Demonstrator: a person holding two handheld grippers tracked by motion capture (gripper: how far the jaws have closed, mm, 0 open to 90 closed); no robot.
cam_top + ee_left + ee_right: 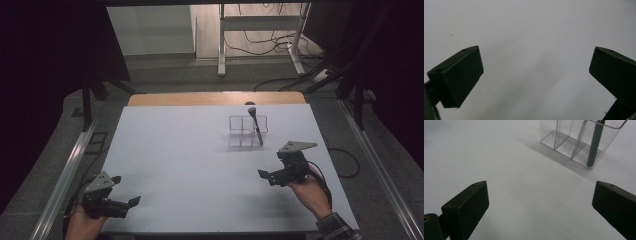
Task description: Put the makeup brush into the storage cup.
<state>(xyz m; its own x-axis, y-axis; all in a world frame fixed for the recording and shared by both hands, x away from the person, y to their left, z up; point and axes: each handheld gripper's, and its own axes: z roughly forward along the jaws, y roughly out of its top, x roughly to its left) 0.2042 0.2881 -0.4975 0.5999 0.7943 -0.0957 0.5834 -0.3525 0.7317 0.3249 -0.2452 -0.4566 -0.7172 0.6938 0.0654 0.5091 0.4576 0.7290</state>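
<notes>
Resting wide-jawed and empty at lower right, the right gripper (274, 176) seems done placing the brush (255, 125) in the clear organizer (247, 131) (centre-right); left gripper (119, 202) idles open, so withdrawing looks next.

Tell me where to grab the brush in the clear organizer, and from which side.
Probably grip the brush on its handle just above the organizer rim, coming from above. It stands tilted in an end compartment, lower handle walled in, head up. The right gripper is nearest.
</notes>
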